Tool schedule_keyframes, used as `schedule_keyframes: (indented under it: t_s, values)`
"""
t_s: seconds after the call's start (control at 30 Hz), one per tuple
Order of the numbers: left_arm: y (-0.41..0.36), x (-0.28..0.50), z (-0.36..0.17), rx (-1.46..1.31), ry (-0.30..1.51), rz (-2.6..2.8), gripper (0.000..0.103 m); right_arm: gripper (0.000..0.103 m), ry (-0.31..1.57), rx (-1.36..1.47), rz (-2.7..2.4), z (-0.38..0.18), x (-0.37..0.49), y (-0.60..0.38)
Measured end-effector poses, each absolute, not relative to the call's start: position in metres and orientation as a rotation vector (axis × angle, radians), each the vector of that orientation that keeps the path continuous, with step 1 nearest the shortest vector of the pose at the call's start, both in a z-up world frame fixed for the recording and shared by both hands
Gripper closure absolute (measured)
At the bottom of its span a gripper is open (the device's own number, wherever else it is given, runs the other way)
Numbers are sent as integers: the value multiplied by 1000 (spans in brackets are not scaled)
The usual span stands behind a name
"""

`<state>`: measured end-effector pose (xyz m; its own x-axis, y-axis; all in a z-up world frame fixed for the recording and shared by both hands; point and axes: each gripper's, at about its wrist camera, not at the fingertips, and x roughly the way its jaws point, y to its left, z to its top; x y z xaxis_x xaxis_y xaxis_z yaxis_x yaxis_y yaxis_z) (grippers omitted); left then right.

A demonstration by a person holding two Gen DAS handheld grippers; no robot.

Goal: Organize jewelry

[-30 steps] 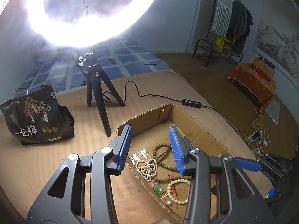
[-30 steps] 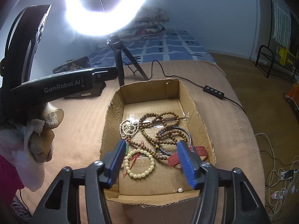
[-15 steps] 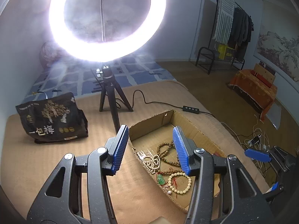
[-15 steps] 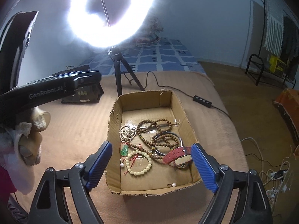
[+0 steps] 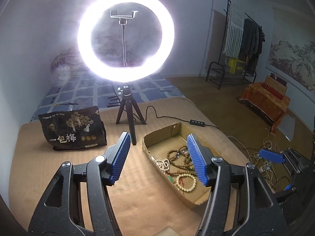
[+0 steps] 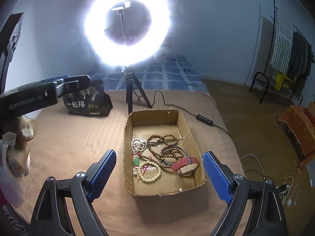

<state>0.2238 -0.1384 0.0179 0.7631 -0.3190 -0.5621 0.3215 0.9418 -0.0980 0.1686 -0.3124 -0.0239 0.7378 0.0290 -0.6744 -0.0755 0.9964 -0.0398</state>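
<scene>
Left gripper: jaws have just been opening, now moderately apart, nothing between them. Right gripper: jaws wide apart, holding nothing. Box at frame centre in the right view, on the tan blanket. Inside: brown beads, cream bracelet, green pendant, red watch. Ring light upper centre; black bag at its left.

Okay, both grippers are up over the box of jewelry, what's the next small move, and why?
Probably lower the right gripper onto the red-strapped wristwatch in the cardboard box. Both grippers are empty, the right one's jaws have just been opening and stand wide, and the watch lies on top of the tangled brown wooden bead strands, at the near right, easiest to lift free.
</scene>
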Motion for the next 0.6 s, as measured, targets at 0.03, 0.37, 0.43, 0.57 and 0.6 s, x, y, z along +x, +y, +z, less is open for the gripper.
schedule_keyframes:
  t_s: [0.03,0.37,0.43,0.57,0.6]
  values:
    - [-136,218,20,5,610,-348,41,11,733,-67,53,-21,165,-311]
    - [-120,163,25,35,575,-323,26,0,637,-59,-7,7,126,-305]
    - [-116,156,23,27,584,-318,25,0,629,-62,-8,10,121,-303]
    - [-108,144,20,9,593,-300,22,0,616,-61,-16,11,109,-300]
    - [-106,140,20,6,587,-297,21,0,611,-63,-20,11,107,-299]
